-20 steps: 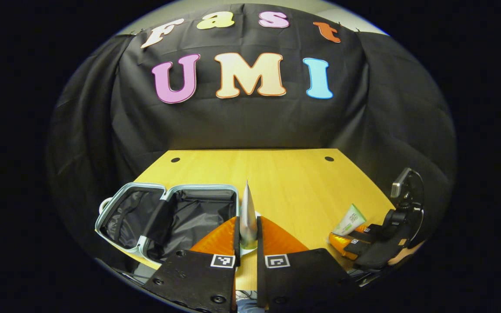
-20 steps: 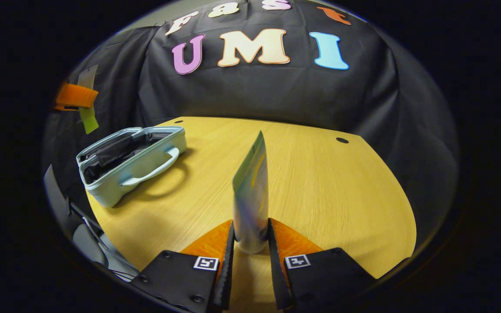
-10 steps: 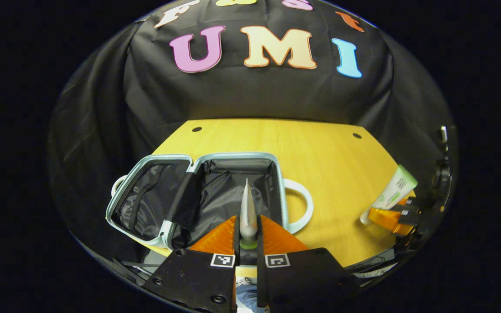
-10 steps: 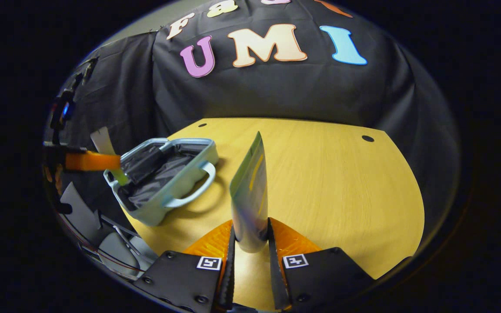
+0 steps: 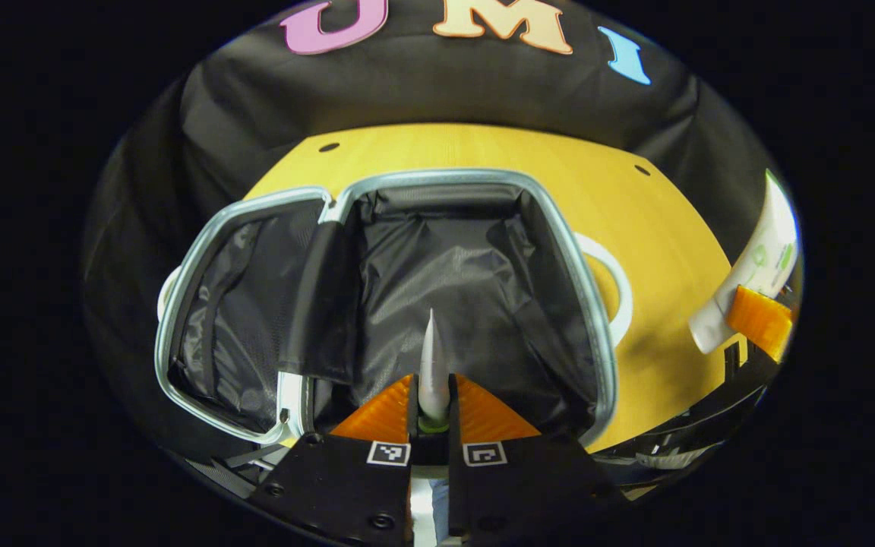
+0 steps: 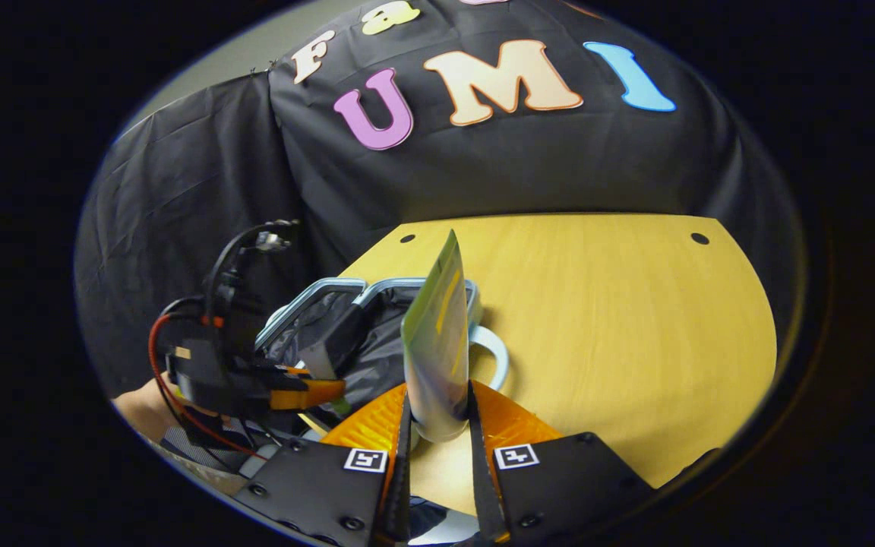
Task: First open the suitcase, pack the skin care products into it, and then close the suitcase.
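Left hand-held gripper [image 5: 432,399] clamping silver tube [image 5: 431,365], over open suitcase [image 5: 437,281], right hand-held gripper [image 6: 437,414] clamping green tube [image 6: 437,342]

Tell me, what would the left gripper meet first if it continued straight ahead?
Probably the black lining of the open suitcase: the left gripper, shut on a silver tube, points into its right compartment. Depth is unclear.

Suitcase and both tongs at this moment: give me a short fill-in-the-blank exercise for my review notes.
1. The suitcase lies ____ on the wooden table, its black lining exposed.
2. The left tongs are shut on a silver ____, tip pointing over the lining.
3. The right tongs grip a green-and-white ____.
4. The suitcase's pale ____ rests flat on the table.

Missing words: open; tube; tube; handle
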### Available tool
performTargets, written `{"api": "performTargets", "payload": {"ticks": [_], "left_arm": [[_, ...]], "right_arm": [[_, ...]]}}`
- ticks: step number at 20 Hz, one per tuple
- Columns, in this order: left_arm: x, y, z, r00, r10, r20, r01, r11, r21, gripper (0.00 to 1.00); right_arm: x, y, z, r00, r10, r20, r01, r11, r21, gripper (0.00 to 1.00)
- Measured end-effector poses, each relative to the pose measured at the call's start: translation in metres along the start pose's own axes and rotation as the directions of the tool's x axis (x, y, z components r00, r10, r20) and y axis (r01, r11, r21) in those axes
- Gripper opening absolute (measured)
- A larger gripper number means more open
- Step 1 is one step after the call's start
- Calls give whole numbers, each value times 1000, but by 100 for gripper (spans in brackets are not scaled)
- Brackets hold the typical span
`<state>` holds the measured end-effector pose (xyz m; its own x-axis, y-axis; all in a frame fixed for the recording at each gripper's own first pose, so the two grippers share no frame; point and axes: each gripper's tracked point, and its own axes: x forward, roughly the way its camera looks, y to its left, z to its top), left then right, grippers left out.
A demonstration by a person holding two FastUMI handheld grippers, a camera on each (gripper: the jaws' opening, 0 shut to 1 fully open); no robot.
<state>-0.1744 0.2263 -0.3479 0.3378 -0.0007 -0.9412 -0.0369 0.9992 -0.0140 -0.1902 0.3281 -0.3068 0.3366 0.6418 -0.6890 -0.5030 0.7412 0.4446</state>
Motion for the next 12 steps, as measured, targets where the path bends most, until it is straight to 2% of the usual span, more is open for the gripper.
{"api": "performTargets", "payload": {"ticks": [2,3,5,7,9,10,11,12], "left_arm": [[8,3,-9,999,-13,-43,13,1000,9,11],[10,4,-3,1000,-22,-20,22,1000,18,11],[18,4,2,999,-44,-30,45,999,13,11],[22,6,3,998,-59,-32,59,998,-2,17],[17,-6,24,990,-132,55,133,991,-27,51],[12,-8,35,982,-156,104,159,987,-29,67],[4,-9,45,975,-173,139,178,984,-26,77],[-2,-5,53,969,-175,171,181,983,-19,81]], "right_arm": [[8,19,-9,999,28,-40,-28,1000,3,36],[12,27,-14,997,43,-67,-43,999,6,33],[21,39,-26,992,60,-113,-58,998,16,36],[31,45,-33,987,63,-147,-61,998,13,37],[41,48,-41,982,49,-182,-49,999,1,33],[45,49,-44,980,41,-196,-41,999,0,37],[51,50,-48,975,33,-220,-33,999,4,37],[57,50,-54,971,25,-237,-23,1000,9,37]]}}
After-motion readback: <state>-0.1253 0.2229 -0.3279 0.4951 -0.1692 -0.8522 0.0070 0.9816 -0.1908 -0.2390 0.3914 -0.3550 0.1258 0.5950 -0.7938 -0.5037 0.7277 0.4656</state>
